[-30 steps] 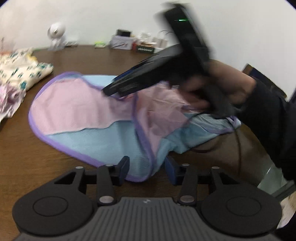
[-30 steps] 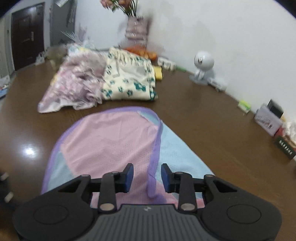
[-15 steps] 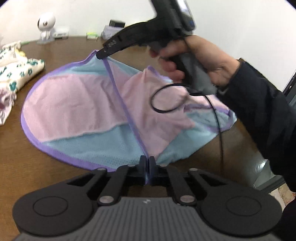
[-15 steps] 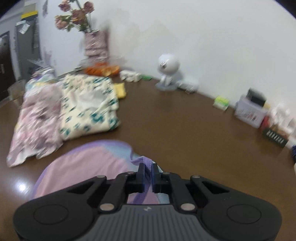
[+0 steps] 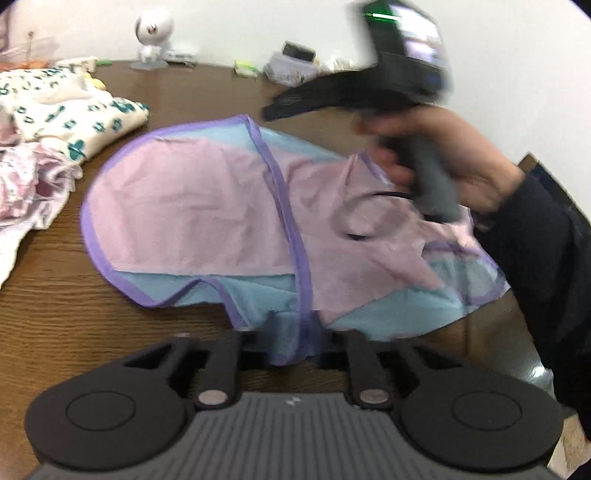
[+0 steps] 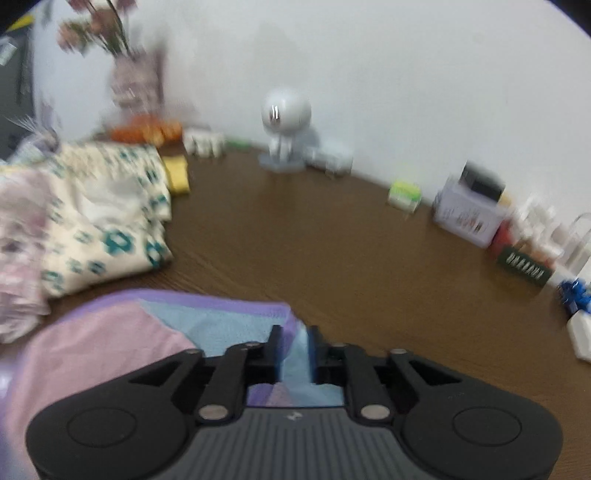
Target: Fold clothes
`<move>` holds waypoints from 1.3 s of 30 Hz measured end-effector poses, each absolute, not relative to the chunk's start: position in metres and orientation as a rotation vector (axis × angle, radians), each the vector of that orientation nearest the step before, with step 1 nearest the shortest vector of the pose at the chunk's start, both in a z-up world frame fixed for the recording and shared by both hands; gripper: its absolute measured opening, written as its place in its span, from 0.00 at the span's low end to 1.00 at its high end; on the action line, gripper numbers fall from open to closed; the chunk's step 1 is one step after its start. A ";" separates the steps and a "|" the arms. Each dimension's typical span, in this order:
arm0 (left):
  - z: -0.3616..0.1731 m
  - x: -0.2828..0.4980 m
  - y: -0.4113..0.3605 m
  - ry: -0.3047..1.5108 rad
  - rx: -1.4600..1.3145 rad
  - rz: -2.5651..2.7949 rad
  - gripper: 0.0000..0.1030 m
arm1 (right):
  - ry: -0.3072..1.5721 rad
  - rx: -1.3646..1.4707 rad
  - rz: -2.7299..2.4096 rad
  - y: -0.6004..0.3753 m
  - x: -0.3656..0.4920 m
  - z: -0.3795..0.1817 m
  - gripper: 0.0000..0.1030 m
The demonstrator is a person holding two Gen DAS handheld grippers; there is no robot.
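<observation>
Both hand-held grippers now parted, garment lowered onto table

1. We saw even, soft indoor light on the white wall.
2. Motion blur smeared our right hand and the flowers.
3. Fisheye distortion bent the table edges.

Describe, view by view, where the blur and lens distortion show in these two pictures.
Left wrist view: the right tool and hand are motion-smeared; the pink and blue garment is fairly sharp; fisheye bows the table. Right wrist view: soft throughout, the vase and white figurine smeared.
</observation>
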State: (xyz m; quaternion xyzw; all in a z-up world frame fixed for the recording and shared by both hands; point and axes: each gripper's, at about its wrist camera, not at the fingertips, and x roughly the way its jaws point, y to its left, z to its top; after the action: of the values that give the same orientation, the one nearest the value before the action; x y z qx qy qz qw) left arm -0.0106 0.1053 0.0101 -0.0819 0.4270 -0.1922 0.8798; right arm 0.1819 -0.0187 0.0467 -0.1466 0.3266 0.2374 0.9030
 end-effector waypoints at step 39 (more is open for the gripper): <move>0.007 -0.019 0.093 0.855 0.139 -0.536 0.11 | 0.676 -0.213 0.645 -0.213 -0.025 0.027 0.32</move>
State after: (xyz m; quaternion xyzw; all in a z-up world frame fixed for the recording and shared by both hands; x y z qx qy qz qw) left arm -0.0193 0.0929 0.0067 0.0667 0.4094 -0.2565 0.8730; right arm -0.0252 -0.2130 0.0273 -0.1026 0.3253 0.3101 0.8874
